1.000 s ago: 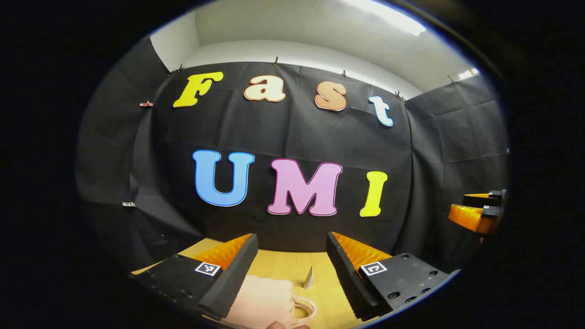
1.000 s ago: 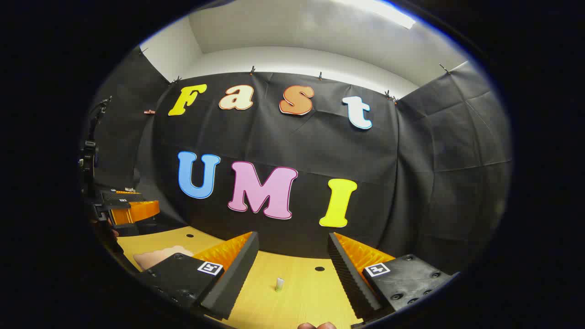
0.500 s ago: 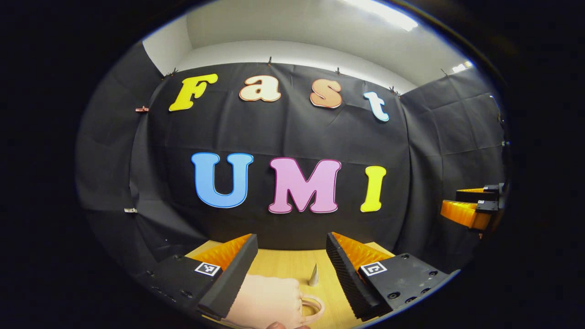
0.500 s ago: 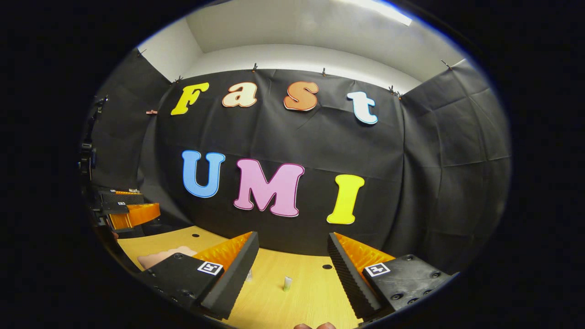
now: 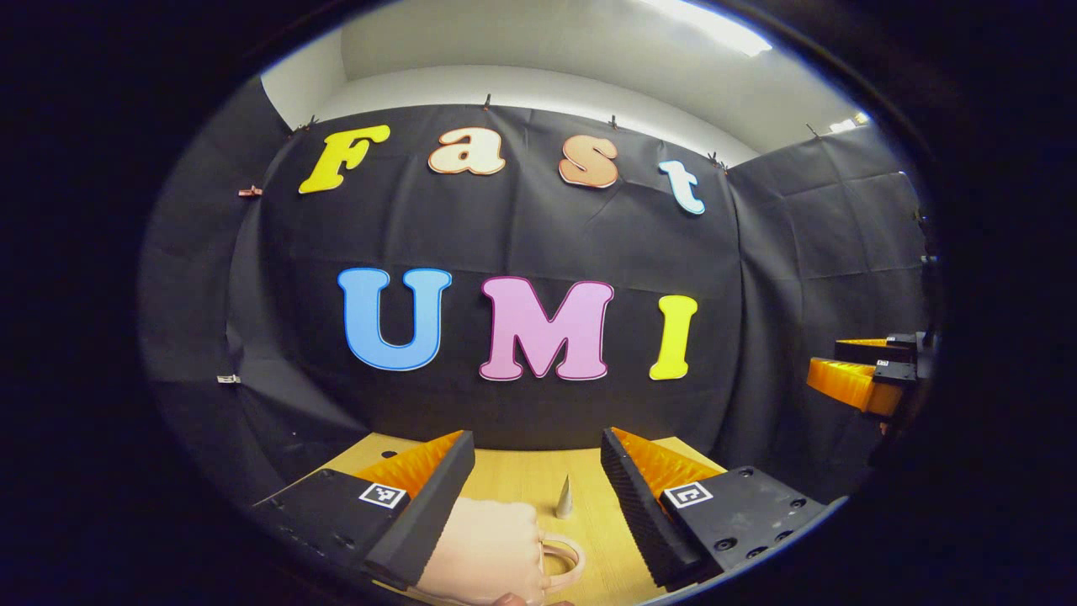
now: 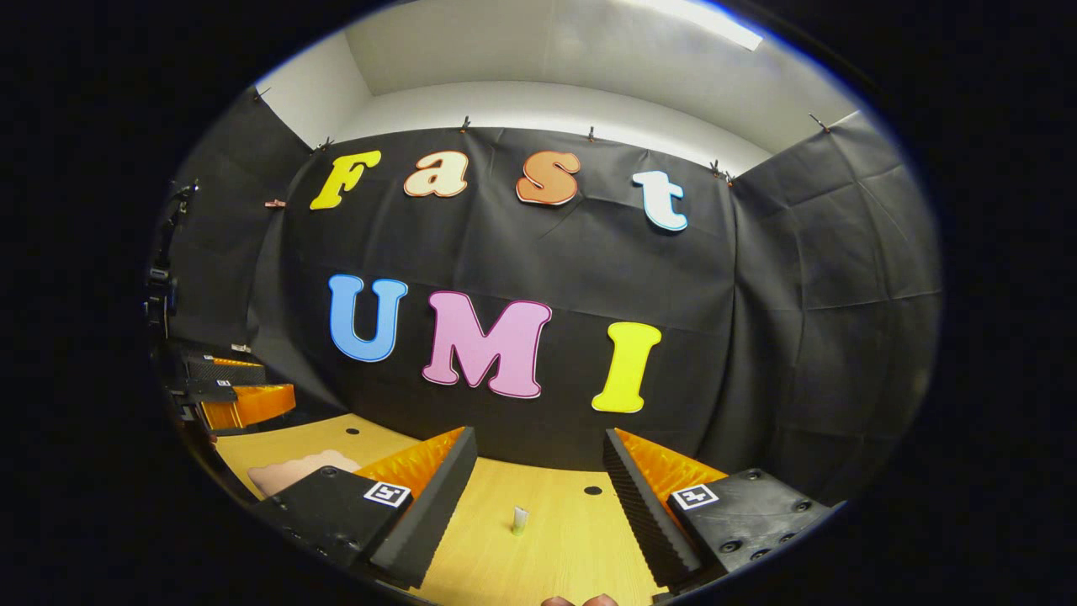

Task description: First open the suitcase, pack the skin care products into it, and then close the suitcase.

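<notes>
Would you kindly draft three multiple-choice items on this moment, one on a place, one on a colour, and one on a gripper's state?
1. In the left gripper view, where is the suitcase?
A. On the table, low between the fingers
B. Hanging on the wall
C. On the floor

2. What colour is the suitcase?
A. Blue
B. Pale pink
C. Green

3. How does the right gripper stand in the right gripper view?
A. Shut on a tube
B. Shut on the suitcase
C. Open, holding nothing

Answers:
1 A: it rests on the wooden table below the left gripper.
2 B: its shell and handle look pale pink.
3 C: its fingers stand wide apart, with a small tube standing free beyond.
</notes>
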{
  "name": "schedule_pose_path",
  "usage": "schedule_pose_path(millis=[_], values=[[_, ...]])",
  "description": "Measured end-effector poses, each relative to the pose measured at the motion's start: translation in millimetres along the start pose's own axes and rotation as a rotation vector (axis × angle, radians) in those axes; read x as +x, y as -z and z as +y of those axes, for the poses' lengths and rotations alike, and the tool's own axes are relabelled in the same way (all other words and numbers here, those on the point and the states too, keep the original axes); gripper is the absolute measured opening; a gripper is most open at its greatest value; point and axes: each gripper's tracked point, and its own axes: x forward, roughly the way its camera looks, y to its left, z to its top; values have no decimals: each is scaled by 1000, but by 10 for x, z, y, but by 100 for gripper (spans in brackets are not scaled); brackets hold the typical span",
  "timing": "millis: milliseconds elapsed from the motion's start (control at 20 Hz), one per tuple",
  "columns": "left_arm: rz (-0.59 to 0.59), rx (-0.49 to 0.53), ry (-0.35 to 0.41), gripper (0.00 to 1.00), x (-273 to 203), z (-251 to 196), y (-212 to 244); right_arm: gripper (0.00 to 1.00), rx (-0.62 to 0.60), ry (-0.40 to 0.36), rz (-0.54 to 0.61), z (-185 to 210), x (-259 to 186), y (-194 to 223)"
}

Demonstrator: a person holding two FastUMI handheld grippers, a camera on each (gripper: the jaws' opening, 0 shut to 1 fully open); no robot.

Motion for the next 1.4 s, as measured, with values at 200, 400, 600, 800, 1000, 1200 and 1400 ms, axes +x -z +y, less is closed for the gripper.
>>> schedule_pose_path(millis=[200, 400, 600, 800, 1000, 1200, 1400], values=[[154, 21, 53, 96, 124, -185, 541, 96, 29, 22, 16, -68, -52, 107], [340, 12, 108, 95, 302, -431, 1126, 94, 8, -8, 18, -103, -41, 136], [580, 40, 140, 96, 552, -693, 1899, 96, 50, -37, 11, -234, 26, 215], [805, 90, 114, 96, 766, -783, 2555, 96, 71, -81, 38, -446, 179, 460], [981, 136, 50, 98, 1037, -720, 3110, 96, 74, -57, 88, -779, 334, 765], [1107, 28, -4, 98, 1134, -678, 3464, 96, 88, -22, 163, -1083, 484, 1088], [1149, 19, -44, 91, 1145, -600, 3575, 96, 116, -11, 194, -1224, 657, 1241]])
